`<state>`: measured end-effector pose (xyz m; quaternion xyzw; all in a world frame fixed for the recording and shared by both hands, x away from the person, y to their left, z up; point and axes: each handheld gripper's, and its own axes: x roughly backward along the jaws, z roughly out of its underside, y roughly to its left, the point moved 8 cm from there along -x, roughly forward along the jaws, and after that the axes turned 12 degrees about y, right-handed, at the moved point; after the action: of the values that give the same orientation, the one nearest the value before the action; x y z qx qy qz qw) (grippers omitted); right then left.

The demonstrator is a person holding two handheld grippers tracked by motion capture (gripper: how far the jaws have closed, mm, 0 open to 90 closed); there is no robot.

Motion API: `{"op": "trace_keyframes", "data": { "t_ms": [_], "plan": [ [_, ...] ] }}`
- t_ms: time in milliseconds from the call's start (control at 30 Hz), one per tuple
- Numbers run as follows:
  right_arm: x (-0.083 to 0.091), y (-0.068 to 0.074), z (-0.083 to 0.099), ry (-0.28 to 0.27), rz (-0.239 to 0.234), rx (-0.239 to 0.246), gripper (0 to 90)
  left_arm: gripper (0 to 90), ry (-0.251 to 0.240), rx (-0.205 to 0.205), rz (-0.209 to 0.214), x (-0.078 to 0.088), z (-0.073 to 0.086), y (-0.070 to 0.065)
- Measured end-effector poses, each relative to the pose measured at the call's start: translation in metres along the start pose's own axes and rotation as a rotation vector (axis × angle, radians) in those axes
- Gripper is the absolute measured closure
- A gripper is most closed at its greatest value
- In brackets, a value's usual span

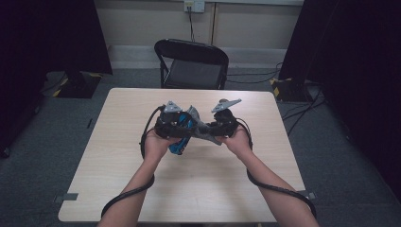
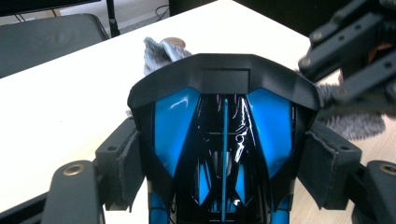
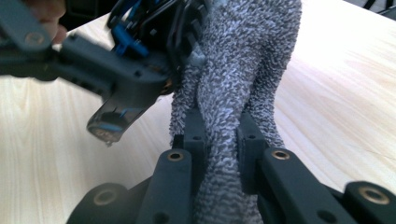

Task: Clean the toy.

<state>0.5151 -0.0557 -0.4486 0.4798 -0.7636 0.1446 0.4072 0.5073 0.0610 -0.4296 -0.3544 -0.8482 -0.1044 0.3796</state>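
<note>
Above the middle of the table, my left gripper [image 1: 171,124] [image 2: 226,168] is shut on a glossy blue and black plastic object [image 1: 179,138] [image 2: 224,135]; its pads [image 2: 128,168] press on both sides of it. My right gripper [image 1: 216,126] [image 3: 219,140] is shut on a grey fuzzy cloth [image 1: 202,126] [image 3: 243,60], pinched between its pads [image 3: 250,140]. The cloth runs up to the blue and black object [image 3: 126,35] and drapes against it. In the left gripper view the cloth [image 2: 161,50] pokes out behind the object, and the right gripper's black links [image 2: 345,60] sit at the upper right.
The light wooden table [image 1: 142,189] carries nothing else that I can see. A black folding chair [image 1: 194,64] stands behind its far edge. Dark curtains and stands flank the table, and cables trail from both grippers along the forearms.
</note>
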Motion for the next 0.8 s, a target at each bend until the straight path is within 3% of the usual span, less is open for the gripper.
{"op": "trace_keyframes", "data": {
  "t_ms": [300, 800],
  "plan": [
    [-0.006, 0.006, 0.002, 0.002, -0.023, 0.002, 78.9, 25.5, -0.010, -0.002, 0.000, 0.002, -0.003, 0.000],
    [-0.032, 0.028, 0.015, 0.030, -0.080, 0.036, 78.8, 25.5, -0.030, -0.006, -0.011, 0.010, -0.012, 0.001]
  ]
}}
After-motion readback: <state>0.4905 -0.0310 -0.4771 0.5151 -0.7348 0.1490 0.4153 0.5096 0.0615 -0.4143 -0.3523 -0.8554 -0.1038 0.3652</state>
